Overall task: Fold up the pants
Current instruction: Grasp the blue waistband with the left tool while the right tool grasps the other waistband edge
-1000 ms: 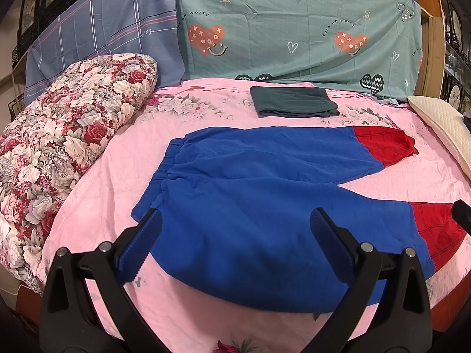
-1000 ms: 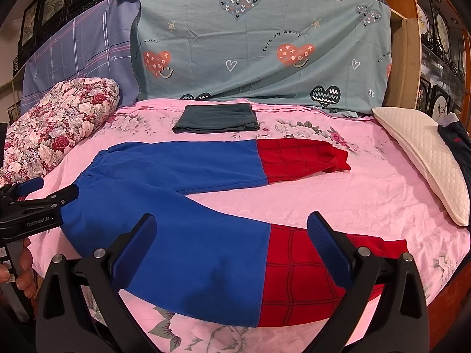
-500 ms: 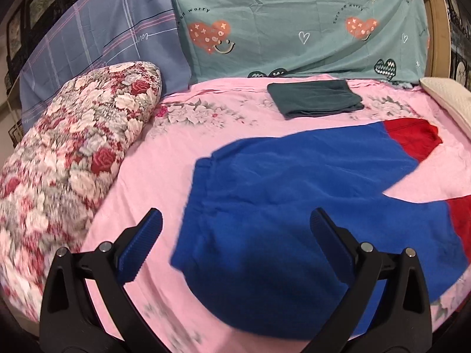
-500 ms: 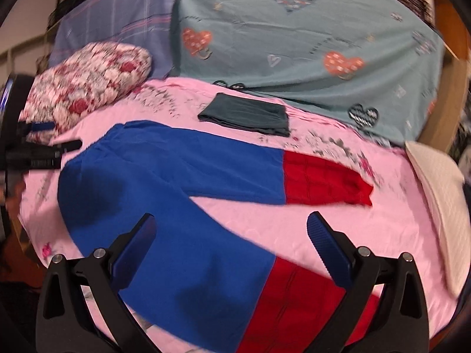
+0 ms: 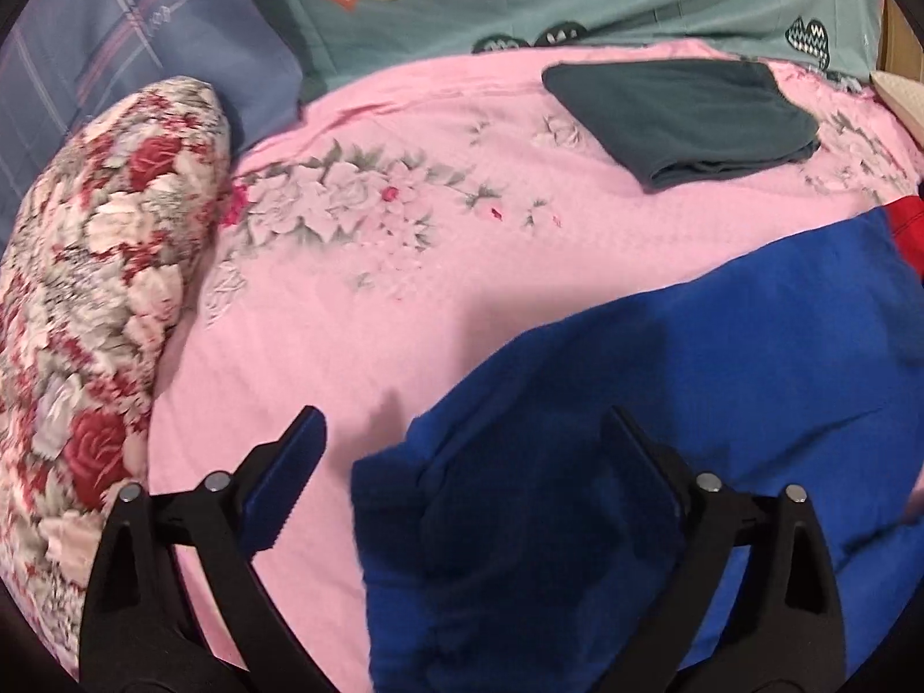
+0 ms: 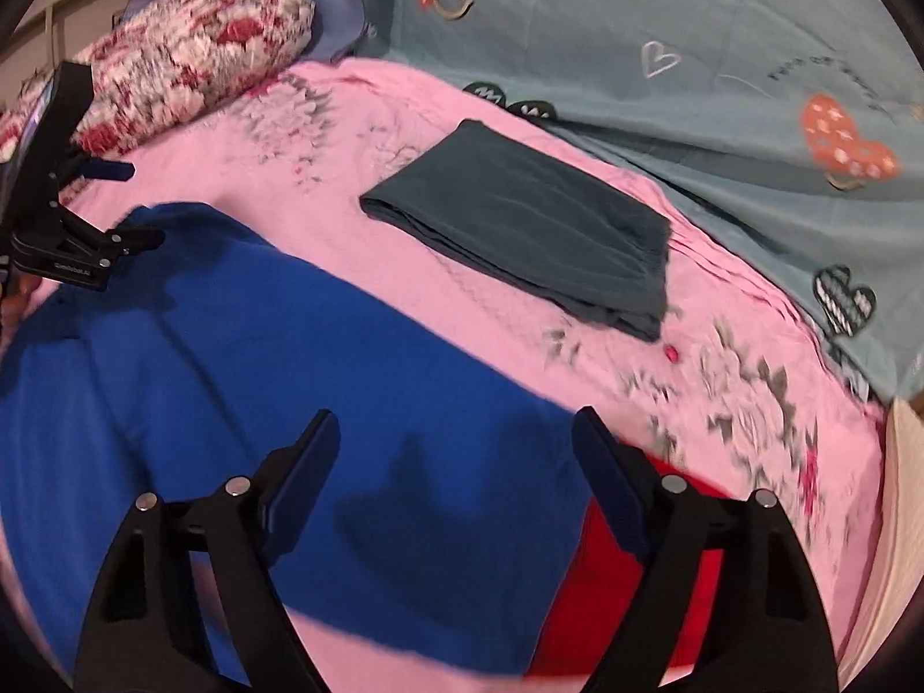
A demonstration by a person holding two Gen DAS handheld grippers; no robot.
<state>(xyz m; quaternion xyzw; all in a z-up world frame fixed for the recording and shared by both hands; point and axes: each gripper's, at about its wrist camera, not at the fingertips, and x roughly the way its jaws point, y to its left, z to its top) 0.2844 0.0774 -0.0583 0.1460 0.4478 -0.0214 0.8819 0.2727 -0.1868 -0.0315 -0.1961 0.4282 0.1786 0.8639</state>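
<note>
I'm hovering both grippers, left (image 5: 462, 473) and right (image 6: 456, 462), jaws spread and empty, over pants (image 6: 277, 369) lying flat near the bed's (image 5: 404, 300) front edge, risking a single-layer pinch that bunches the fold

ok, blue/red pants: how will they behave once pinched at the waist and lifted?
Likely floppy: the pants lie limp and flat on the pink sheet, so they should drape. Probably light, thin fabric. Both the left gripper and right gripper are open.

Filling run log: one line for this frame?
left gripper: open, over waistband | right gripper: open, over far leg | pants: flat, unfolded
</note>
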